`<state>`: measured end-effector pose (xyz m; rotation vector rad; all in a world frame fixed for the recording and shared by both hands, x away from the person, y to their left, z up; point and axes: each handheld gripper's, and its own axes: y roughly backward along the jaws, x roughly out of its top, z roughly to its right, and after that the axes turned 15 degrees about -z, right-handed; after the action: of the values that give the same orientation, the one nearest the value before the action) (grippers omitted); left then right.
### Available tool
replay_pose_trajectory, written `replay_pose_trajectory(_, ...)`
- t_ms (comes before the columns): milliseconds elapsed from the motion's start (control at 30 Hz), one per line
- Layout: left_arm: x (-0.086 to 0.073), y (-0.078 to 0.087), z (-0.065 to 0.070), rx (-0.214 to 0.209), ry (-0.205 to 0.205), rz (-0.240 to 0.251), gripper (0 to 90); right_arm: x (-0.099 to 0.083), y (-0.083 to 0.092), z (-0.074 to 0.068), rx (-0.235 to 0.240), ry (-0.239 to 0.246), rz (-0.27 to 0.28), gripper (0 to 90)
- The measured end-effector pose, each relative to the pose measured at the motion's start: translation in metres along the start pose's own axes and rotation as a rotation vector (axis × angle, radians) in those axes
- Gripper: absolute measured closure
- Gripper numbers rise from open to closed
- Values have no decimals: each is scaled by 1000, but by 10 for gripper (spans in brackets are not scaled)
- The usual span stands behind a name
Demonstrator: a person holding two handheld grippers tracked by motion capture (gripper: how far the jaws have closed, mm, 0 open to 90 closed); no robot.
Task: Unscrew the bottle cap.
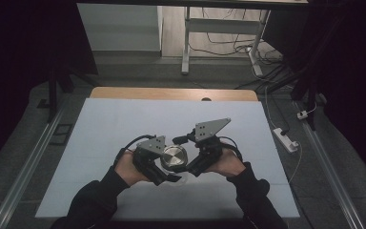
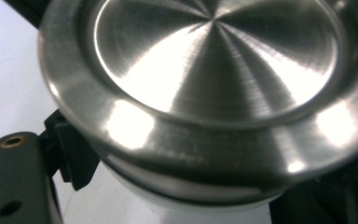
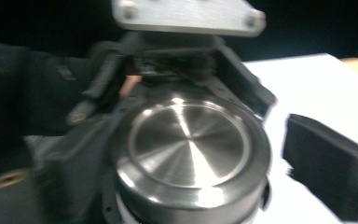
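Observation:
A round container with a brushed steel lid (image 1: pixel 174 157) is held over the middle of the white table. My left gripper (image 1: pixel 167 162) comes in from the left and is shut on it. In the left gripper view the lid (image 2: pixel 214 70) looms close, and a black pad (image 2: pixel 77 154) presses the white body (image 2: pixel 177 198) under its rim. My right gripper (image 1: pixel 188 156) reaches in from the right, open around the lid (image 3: pixel 191 144). Its right pad (image 3: pixel 326 168) stands a small gap off the rim; the left jaw is a dark blur.
A white mat (image 1: pixel 124 119) covers the table, with a wooden edge (image 1: pixel 171 93) at the far side. Beyond it stand a white desk frame (image 1: pixel 187 43) and loose cables on the floor. A power strip (image 1: pixel 286 139) lies off the right edge.

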<state>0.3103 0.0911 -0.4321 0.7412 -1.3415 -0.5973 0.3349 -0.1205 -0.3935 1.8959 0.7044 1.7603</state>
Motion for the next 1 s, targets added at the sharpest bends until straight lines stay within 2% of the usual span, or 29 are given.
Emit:
replay_pose_trajectory(33,0,1,-1,13,15,-2,151,0,0,0,0,0,0,71)
replay_pose_trajectory(67,0,1,-1,28,40,2,152,4,3,-1,-66,-38,-23,31)
replay_pose_trajectory(100,-3,3,-5,65,89,4,152,6,5,-3,-102,-51,-27,27)
replay_pose_trajectory(167,-6,3,-9,108,142,0,151,11,6,-9,-206,-72,-60,23)
replay_pose_trajectory(233,-8,3,-11,143,197,-1,151,15,2,-17,-290,-87,-82,39)
replay_pose_trajectory(267,-8,3,-11,143,197,-1,152,15,2,-17,-290,-87,-82,39)
replay_pose_trajectory(300,-9,2,-12,162,213,-5,152,19,-5,-21,-366,-135,-91,57)
replay_pose_trajectory(367,-8,1,-12,193,231,-21,151,21,-13,-24,-395,-176,-80,82)
replay_pose_trajectory(400,-8,1,-12,203,231,-30,151,21,-13,-24,-395,-176,-80,82)
replay_pose_trajectory(433,-8,1,-11,207,232,-32,152,21,-20,-25,-408,-216,-67,115)
replay_pose_trajectory(500,-6,0,-10,204,228,-29,152,21,-27,-26,-473,-227,-81,149)
replay_pose_trajectory(533,-6,0,-10,204,228,-29,152,21,-27,-26,-473,-227,-81,149)
replay_pose_trajectory(567,-6,0,-9,201,224,-34,152,19,-29,-26,-470,-212,-69,182)
replay_pose_trajectory(633,-7,1,-10,186,211,-34,152,19,-28,-26,-458,-195,-72,187)
replay_pose_trajectory(667,-7,1,-10,186,211,-34,152,19,-25,-26,-443,-187,-64,197)
replay_pose_trajectory(700,-8,1,-10,167,204,-21,152,18,-23,-25,-423,-167,-65,197)
replay_pose_trajectory(867,-9,1,-9,22,92,20,152,9,-7,-11,-173,-66,-39,197)
replay_pose_trajectory(967,-5,-3,-4,-45,17,25,152,0,-3,-4,-24,4,-2,196)
replay_pose_trajectory(1000,-4,-4,-3,-42,16,19,151,-3,-2,-1,12,6,13,194)
